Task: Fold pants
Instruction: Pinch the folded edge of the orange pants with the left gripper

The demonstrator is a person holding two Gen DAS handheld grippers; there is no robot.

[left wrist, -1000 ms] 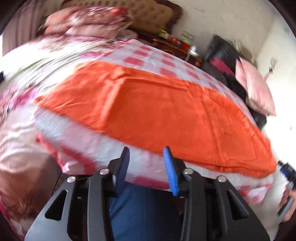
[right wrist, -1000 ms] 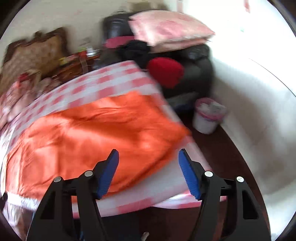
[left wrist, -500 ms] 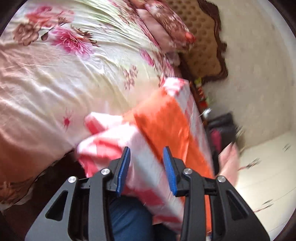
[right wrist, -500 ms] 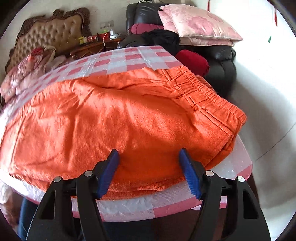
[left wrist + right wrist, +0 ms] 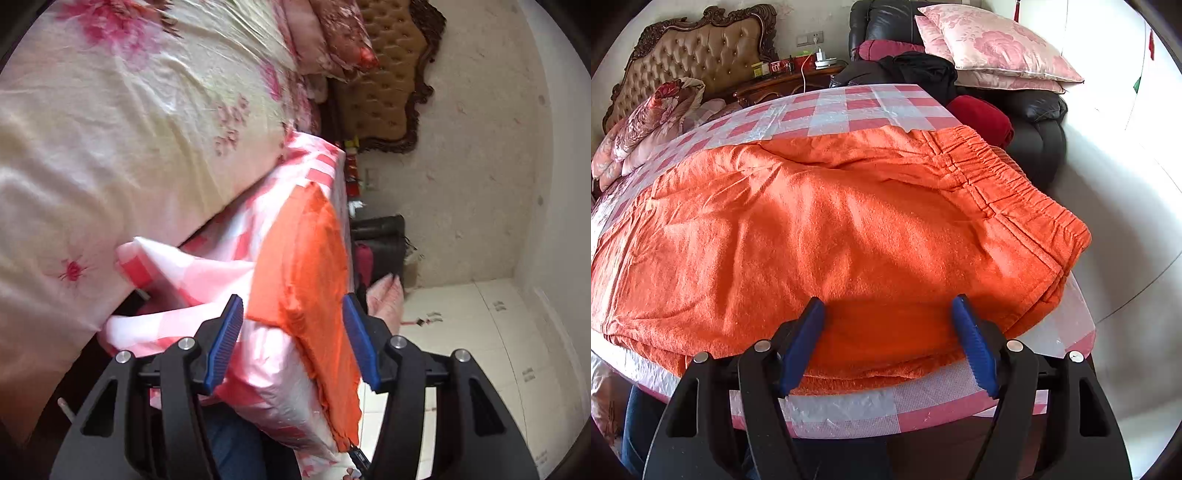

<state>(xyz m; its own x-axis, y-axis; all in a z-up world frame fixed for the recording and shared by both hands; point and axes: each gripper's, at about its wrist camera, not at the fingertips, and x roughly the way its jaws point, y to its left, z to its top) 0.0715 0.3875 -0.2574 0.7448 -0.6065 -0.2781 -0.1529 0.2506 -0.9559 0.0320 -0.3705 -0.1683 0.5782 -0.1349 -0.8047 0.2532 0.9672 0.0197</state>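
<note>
Orange pants (image 5: 831, 229) lie flat on a pink-and-white checked table (image 5: 849, 406), elastic waistband (image 5: 1015, 184) at the right. My right gripper (image 5: 890, 343) is open, its jaws spread over the near edge of the pants close to the waistband end. In the left wrist view the camera is rolled on its side; the pants (image 5: 306, 273) show as a narrow orange strip on the checked cloth (image 5: 207, 273). My left gripper (image 5: 291, 339) is open, its jaws either side of the near corner of the pants.
A bed with a floral sheet (image 5: 110, 129) lies beside the table, with a tufted headboard (image 5: 701, 48). A black sofa (image 5: 1034, 122) holds pink cushions (image 5: 993, 48) and a red bundle (image 5: 982, 114). A nightstand (image 5: 790, 77) holds small items. White floor (image 5: 480, 350) is at the right.
My left gripper rolled sideways, moved to the pants' far end and opened wider. My right gripper moved in close over the near edge by the waistband, still open.
</note>
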